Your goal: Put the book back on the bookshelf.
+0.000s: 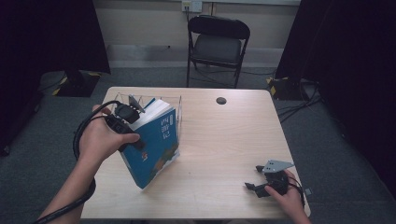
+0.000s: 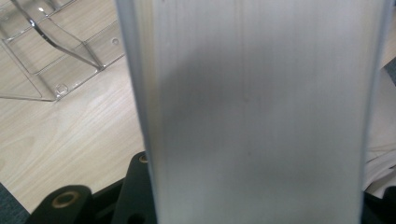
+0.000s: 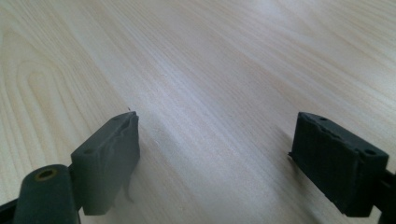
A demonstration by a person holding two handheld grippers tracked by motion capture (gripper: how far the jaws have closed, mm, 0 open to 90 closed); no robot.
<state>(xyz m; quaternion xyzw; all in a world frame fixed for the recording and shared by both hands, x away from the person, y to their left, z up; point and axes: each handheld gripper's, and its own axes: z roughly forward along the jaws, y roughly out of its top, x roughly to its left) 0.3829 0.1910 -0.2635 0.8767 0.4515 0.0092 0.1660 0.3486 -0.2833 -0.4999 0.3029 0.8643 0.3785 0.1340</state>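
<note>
High view: left gripper [image 1: 135,120] clamps tilted book [image 1: 156,144] top edge; right gripper [image 1: 258,178] wide, idle.

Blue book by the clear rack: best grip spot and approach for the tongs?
Grip the book across its thickness at the upper page edge, coming from above on the left, as the left tongs do. It stands tilted on a bottom corner, covers parallel, beside the rack.

The book [image 1: 156,142] stood tilted on the table [image 1: 224,140], held in the left gripper [image 1: 126,122], with the clear rack [image 1: 175,105] just behind it. The right gripper [image 1: 261,179] rested far to its right, near the table's front edge.
</note>
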